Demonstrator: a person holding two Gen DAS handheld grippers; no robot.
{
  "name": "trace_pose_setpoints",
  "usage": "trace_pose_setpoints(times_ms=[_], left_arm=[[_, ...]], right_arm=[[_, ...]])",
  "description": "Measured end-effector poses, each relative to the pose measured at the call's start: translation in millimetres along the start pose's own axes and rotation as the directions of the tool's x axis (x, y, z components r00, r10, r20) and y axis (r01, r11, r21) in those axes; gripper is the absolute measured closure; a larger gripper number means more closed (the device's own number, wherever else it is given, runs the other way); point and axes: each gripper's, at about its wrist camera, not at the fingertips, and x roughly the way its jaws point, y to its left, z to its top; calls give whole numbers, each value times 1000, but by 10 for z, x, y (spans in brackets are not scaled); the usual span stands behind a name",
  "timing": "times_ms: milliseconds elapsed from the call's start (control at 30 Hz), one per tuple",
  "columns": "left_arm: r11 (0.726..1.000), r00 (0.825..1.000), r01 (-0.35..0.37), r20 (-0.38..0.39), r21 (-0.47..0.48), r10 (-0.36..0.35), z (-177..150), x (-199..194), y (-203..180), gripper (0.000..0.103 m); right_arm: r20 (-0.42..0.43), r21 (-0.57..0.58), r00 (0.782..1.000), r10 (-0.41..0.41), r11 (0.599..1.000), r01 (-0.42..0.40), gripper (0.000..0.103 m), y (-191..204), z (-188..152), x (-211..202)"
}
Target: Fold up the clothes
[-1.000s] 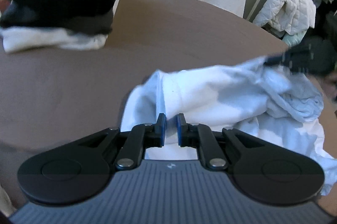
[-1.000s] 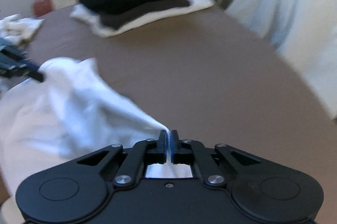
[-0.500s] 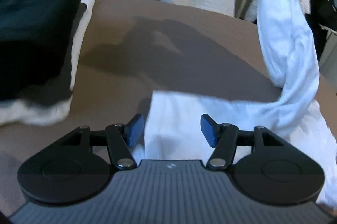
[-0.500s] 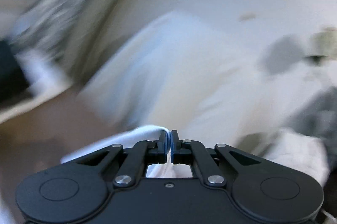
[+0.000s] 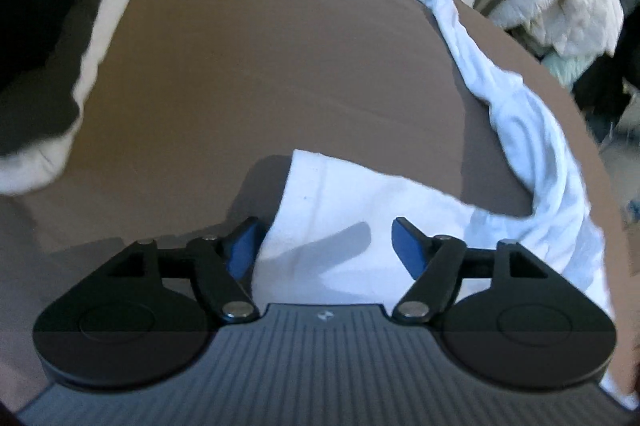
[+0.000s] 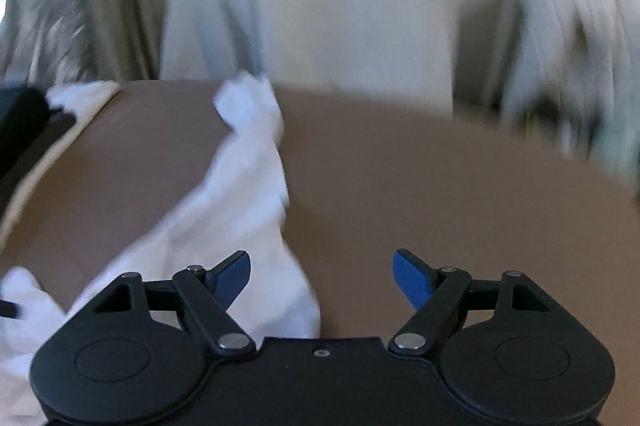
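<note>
Left wrist view shows the left gripper [image 5: 324,246] released, its jaws just opened over a thin white cotton garment [image 5: 532,146] trailing toward one o'clock across the brown surface [image 5: 260,66]. The right gripper [image 6: 322,276] has likewise just opened, cloth lying loose at nine o'clock. Light and limp, the garment is probably best taken at its hem corners.

You have no readable text, label, brand or number anywhere here; the frames carry no legible writing.
</note>
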Motion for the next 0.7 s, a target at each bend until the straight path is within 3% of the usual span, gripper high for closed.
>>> trace_pose_setpoints(times_ms=[67, 200, 233, 267, 333, 400, 467, 533, 567, 633, 700], left_arm=[[999, 999, 33, -24, -23, -33, 42, 47, 43, 23], [996, 999, 8, -54, 90, -3, 70, 141, -52, 27], [989, 998, -25, -53, 145, 34, 48, 164, -115, 42], [976, 996, -62, -46, 209, 73, 18, 172, -186, 65], [937, 990, -124, -24, 326, 140, -39, 180, -324, 94], [913, 990, -136, 20, 385, 140, -84, 96, -424, 96], [886, 980, -198, 75, 419, 184, -88, -10, -482, 96], [866, 963, -268, 150, 422, 224, -25, -156, -505, 96], [856, 948, -310, 202, 414, 246, 22, -243, -494, 96], [832, 902, -404, 314, 380, 295, 104, -438, -448, 96], [827, 860, -462, 390, 319, 330, 176, -595, -343, 96]], right_arm=[[-40, 177, 999, 26, 984, -18, 20, -326, -214, 43], [-60, 425, 988, 144, 899, -105, 20, -733, -538, 175], [-72, 464, 983, 169, 878, -117, 20, -770, -598, 244], [-83, 491, 978, 189, 862, -125, 20, -791, -649, 313], [-90, 526, 971, 220, 839, -141, 20, -792, -690, 449], [-91, 541, 966, 244, 826, -158, 20, -756, -679, 571], [-87, 541, 962, 259, 823, -173, 20, -693, -566, 652], [-89, 516, 955, 282, 834, -198, 20, -581, -325, 672], [-102, 466, 953, 287, 860, -209, 20, -504, -213, 665], [-132, 360, 948, 290, 905, -227, 20, -343, -2, 664], [-184, 229, 950, 253, 951, -208, 20, -166, 66, 739]])
